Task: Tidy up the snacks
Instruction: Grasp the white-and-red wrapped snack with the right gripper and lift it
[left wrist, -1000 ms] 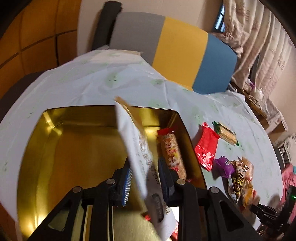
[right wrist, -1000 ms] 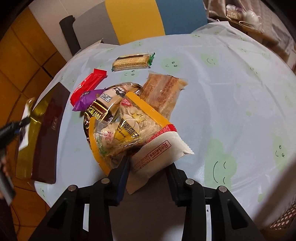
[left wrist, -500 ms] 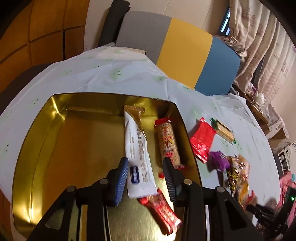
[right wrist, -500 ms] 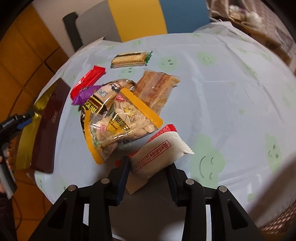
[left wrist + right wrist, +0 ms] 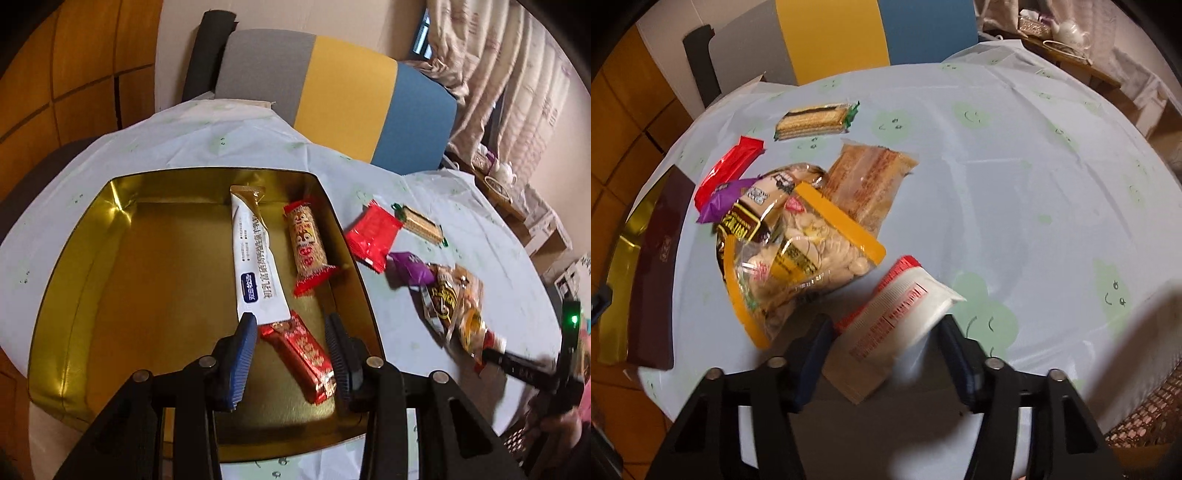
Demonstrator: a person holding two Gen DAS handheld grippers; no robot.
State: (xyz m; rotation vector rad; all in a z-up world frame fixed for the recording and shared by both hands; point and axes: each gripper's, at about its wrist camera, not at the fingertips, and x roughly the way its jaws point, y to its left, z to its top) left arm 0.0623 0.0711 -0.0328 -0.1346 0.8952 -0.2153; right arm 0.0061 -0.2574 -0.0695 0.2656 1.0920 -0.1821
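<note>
My left gripper [image 5: 290,325] is open above the near right part of the gold tin [image 5: 207,171]. In the tin lie a long white packet [image 5: 258,266], a red-ended bar [image 5: 308,243] and a red bar [image 5: 303,350] that shows below the open fingers. My right gripper [image 5: 884,328] hovers at the table's near edge and its jaws are opening. A white packet with a red end [image 5: 905,314] sits tilted and blurred between them, loose. Just beyond it lies a seed bag [image 5: 801,258] on a brown bag [image 5: 753,221].
On the pale tablecloth lie a tan pastry pack [image 5: 871,177], a wafer pack [image 5: 816,120], a red wrapper [image 5: 727,170] and a purple sweet [image 5: 720,201]. The tin [image 5: 617,280] shows at far left. A grey, yellow and blue chair [image 5: 332,81] stands behind the table.
My left gripper let go of the long white packet, which now lies flat in the tin, and drew back. My right jaws widened and the white packet between them tilted.
</note>
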